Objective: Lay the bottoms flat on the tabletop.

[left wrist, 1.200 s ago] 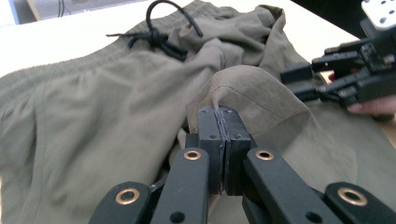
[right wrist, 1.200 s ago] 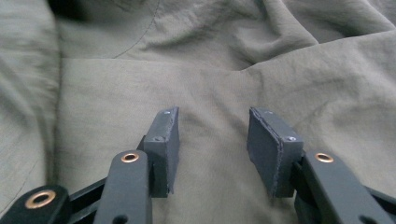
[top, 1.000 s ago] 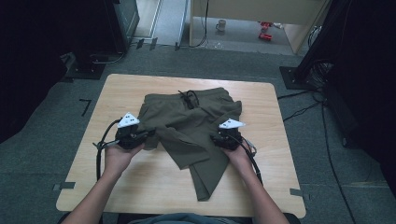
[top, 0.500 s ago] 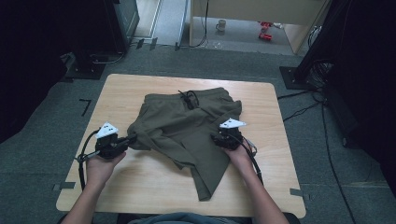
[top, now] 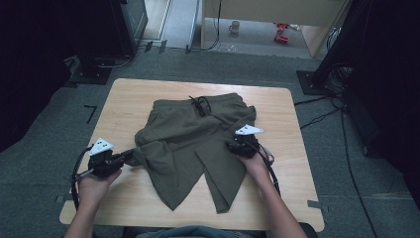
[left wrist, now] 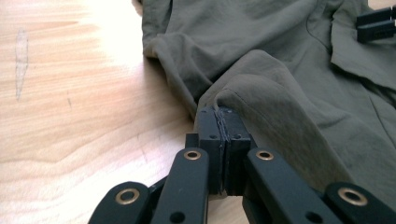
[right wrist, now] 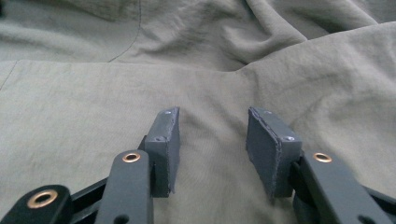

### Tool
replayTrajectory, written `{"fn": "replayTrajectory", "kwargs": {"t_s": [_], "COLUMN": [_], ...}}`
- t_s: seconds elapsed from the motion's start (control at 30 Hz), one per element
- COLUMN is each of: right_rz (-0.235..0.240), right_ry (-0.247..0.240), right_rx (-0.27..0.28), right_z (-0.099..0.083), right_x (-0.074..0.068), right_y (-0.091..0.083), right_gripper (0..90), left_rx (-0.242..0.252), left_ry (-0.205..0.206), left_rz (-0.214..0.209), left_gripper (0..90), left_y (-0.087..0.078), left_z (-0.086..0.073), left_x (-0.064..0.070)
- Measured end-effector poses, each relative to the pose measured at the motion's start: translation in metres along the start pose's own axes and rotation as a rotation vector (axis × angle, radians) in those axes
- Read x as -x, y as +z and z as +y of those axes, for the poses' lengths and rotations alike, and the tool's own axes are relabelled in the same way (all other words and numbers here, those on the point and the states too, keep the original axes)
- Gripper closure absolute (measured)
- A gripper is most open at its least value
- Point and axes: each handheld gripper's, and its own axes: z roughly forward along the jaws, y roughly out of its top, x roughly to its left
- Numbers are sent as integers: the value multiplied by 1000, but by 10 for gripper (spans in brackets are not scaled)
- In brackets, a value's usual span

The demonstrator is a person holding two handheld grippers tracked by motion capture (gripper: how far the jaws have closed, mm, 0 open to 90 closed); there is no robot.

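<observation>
L tongs (left wrist: 223, 135) pinch shorts (top: 193, 139) hem, pinched edge hidden btwn pads.

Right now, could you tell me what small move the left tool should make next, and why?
Probably keep drawing the left tool outward toward the table's left edge. It is shut on a bunched fold of the shorts, while the right tool rests open on the cloth, steadying it.
</observation>
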Motion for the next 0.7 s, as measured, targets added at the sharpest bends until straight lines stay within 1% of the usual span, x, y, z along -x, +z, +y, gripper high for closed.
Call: {"fn": "replayTrajectory", "kwargs": {"t_s": [0.13,0.17,0.23,0.3,0.37,0.43,0.5,0.57,0.6,0.63,0.67,0.7], "right_rz": [-2,-3,-5,-4,-6,0,3,6,3,2,3,2], "right_ry": [1,2,3,4,2,-2,-9,-8,-11,-10,-6,-6], "right_rx": [0,0,1,0,0,0,-3,-4,-4,-4,-4,-5], "right_z": [1,2,2,2,2,2,2,2,2,2,2,2], "right_x": [1,2,2,2,2,2,2,2,1,1,1,1], "right_y": [1,2,2,2,2,2,2,2,3,3,3,3], "right_gripper": [546,546,547,546,541,509,492,478,475,471,463,459], "left_rx": [3,2,4,5,0,5,17,50,67,84,101,102], "left_ry": [-11,-9,-19,-17,-11,-22,-30,-24,-23,-23,-31,-31], "left_rz": [-9,-7,-14,-20,-22,-37,-53,-43,-42,-47,-50,-54], "left_gripper": [895,894,893,889,859,808,760,719,713,700,686,679], "left_y": [-5,-5,-5,-5,-4,-6,-10,-18,-21,-24,-25,-26], "left_z": [-5,-6,-7,-7,-7,-7,-6,-4,-3,-1,1,3], "left_x": [-3,-4,-5,-5,-4,-5,-5,-5,-5,-6,-6,-7]}}
